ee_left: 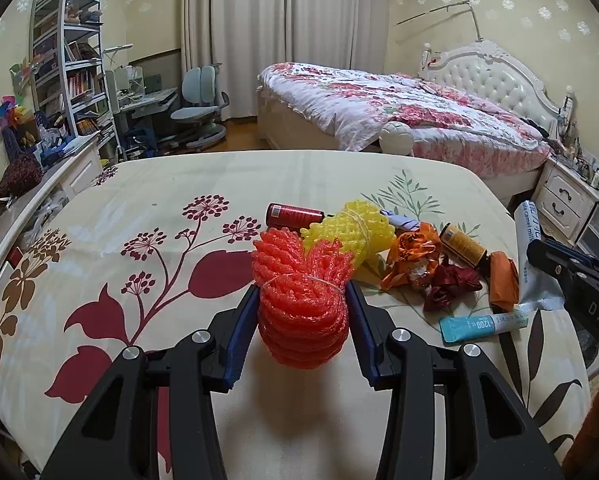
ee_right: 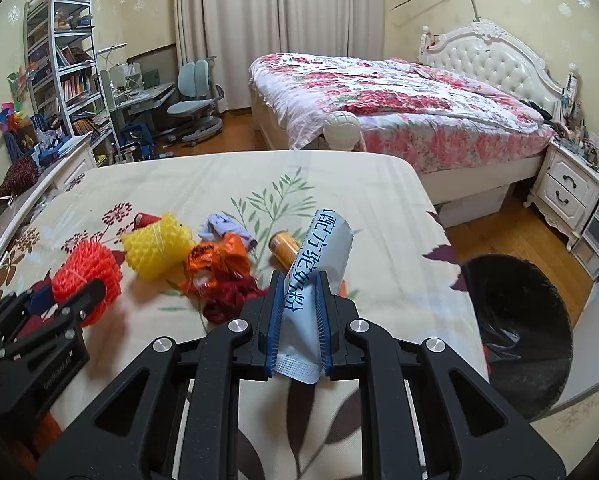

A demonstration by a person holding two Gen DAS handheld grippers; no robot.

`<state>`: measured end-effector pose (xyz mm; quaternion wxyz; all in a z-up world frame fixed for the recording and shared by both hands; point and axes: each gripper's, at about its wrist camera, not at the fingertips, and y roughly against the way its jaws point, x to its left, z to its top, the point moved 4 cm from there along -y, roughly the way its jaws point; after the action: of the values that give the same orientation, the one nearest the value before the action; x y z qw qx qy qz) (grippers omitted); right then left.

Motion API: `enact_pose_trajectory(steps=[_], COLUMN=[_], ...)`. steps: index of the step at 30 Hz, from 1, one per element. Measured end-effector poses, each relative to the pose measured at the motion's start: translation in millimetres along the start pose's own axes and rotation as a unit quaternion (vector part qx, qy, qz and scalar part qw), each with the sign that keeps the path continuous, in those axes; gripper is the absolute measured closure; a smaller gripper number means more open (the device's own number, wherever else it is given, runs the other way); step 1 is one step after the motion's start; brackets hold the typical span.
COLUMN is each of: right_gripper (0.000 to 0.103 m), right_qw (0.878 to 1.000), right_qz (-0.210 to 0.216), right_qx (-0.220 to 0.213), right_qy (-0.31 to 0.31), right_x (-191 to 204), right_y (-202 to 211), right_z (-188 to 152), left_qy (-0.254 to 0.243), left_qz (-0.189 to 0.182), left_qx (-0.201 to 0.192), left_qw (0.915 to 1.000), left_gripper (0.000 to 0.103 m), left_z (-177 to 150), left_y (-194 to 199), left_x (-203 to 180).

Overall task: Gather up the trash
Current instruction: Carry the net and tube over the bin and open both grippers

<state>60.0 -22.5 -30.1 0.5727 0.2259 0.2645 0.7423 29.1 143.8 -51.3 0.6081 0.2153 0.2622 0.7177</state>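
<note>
Grippers both loaded over the trash pile.
Left gripper (ee_left: pixel 302 300) clamps the red foam net (ee_left: pixel 299 304); right gripper (ee_right: pixel 297 300) pinches the pale blue sachet (ee_right: pixel 319 256).

The red foam net (ee_left: pixel 301 320) hangs bunched and tied, pinched between the pads of the left gripper (ee_left: pixel 302 292); the pale blue sachet (ee_right: pixel 317 276) stands upright, clamped in the right gripper (ee_right: pixel 298 284). On the flowered worktop (ee_left: pixel 139 208) lie a yellow foam net (ee_left: pixel 349 230), crumpled orange wrappers (ee_left: pixel 413 256), two small bottles (ee_left: pixel 293 215) and a teal tube (ee_left: pixel 481 325); a black-lined bin (ee_right: pixel 519 328) stands beside the edge.
</note>
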Motion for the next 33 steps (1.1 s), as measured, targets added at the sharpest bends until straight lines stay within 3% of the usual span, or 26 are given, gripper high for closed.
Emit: enact_pose_trajectory(steps=[16,33], right_gripper=[0.087,0.087], right_qw=[0.999,0.990], right_qz=[-0.032,-0.095], right_qx=[-0.003,-0.009], right_qy=[-0.040,-0.108], right_x=[-57.7,-152.7], right_y=[33.7,42.8], right_z=[-25.2,-43.2], left_qy=[-0.034,-0.092], left_qz=[-0.046,-0.120], left_qx=[-0.011,-0.012], left_qw=[0.9983,0.9884], left_gripper=[0.058,0.058], left_z=[-1.1,3.2], left_y=[18.3,14.1], left_x=[-56.2,-167.3])
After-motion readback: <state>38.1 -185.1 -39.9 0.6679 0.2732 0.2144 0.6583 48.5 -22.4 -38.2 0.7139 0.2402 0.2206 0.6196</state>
